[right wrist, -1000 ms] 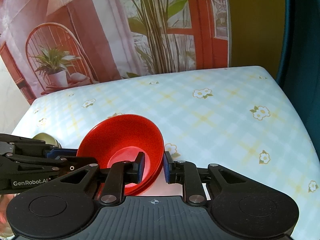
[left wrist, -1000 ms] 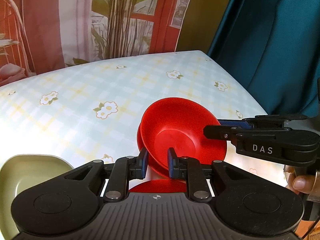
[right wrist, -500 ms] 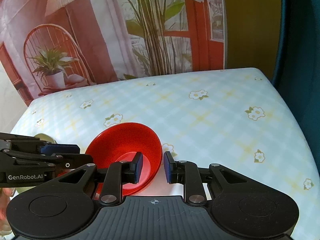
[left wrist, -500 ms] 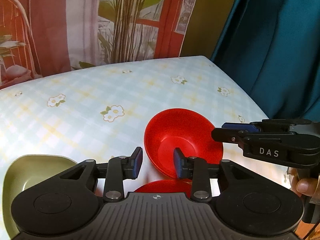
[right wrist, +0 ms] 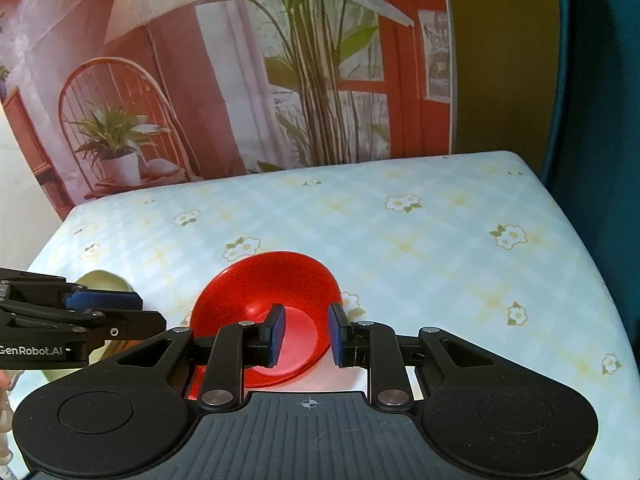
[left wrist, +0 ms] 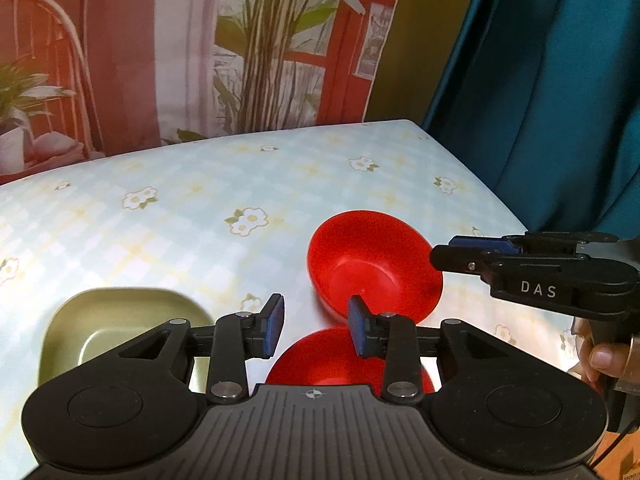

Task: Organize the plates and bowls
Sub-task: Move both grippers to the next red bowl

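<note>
A red bowl (left wrist: 372, 264) sits on the flowered tablecloth (left wrist: 192, 216), nested in another red bowl whose rim shows below it in the right wrist view (right wrist: 264, 312). A second red dish (left wrist: 320, 360) lies just under my left gripper. My left gripper (left wrist: 316, 330) is open and empty, its right finger at the bowl's near rim. My right gripper (right wrist: 306, 334) is open with its jaws around the bowl's near right rim, not gripping. It shows from the side in the left wrist view (left wrist: 472, 252), beside the bowl's right edge.
An olive-green square dish (left wrist: 108, 324) lies at the near left of the table; it also shows behind the left gripper in the right wrist view (right wrist: 104, 282). A teal curtain (left wrist: 560, 100) hangs past the table's right edge. A printed backdrop (right wrist: 240, 80) stands behind the table.
Both grippers have opened and let go of the red bowl. The bowl has gone down onto the table, and both grippers have drawn back a little.
</note>
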Demonstrator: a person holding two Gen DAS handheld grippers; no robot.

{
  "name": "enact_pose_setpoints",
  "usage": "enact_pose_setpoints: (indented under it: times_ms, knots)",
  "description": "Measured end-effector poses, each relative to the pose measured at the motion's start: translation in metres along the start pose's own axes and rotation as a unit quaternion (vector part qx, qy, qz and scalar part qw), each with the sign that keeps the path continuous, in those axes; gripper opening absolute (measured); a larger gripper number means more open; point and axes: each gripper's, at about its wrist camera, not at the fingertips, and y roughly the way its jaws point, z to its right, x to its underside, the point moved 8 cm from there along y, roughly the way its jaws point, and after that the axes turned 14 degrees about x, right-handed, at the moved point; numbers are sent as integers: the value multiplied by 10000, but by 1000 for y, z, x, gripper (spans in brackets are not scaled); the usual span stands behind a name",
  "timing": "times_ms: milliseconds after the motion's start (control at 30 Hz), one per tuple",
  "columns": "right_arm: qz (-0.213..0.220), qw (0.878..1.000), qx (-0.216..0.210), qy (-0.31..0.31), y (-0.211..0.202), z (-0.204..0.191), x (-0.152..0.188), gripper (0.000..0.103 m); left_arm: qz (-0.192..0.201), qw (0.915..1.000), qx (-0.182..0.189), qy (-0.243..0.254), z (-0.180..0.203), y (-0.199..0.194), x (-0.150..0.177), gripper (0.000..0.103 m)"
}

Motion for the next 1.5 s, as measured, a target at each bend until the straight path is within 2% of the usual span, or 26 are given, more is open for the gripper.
enact_pose_setpoints:
  times_ms: [400,600,833,1133,1500]
  knots:
    - [206,9993,-161,-268,-25,-20,13,22,141,9990,-199,-378,-13,-37,28,37]
    - [169,9986,-282,-406,-31,-35,27,22,91,9981,-93,-607,-12,-43,49,37]
    - [37,9976,-373,-575,-36,-48,48,22,23,9982,78,-596,1,-41,63,37]
    - [-104,9978,-398,-516,-31,-51,60,22,-99,9978,19,-658,1,-33,78,37]
    - [-97,9991,-397,-103,-28,-41,69,22,-167,9963,73,-844,-4,-28,85,37]
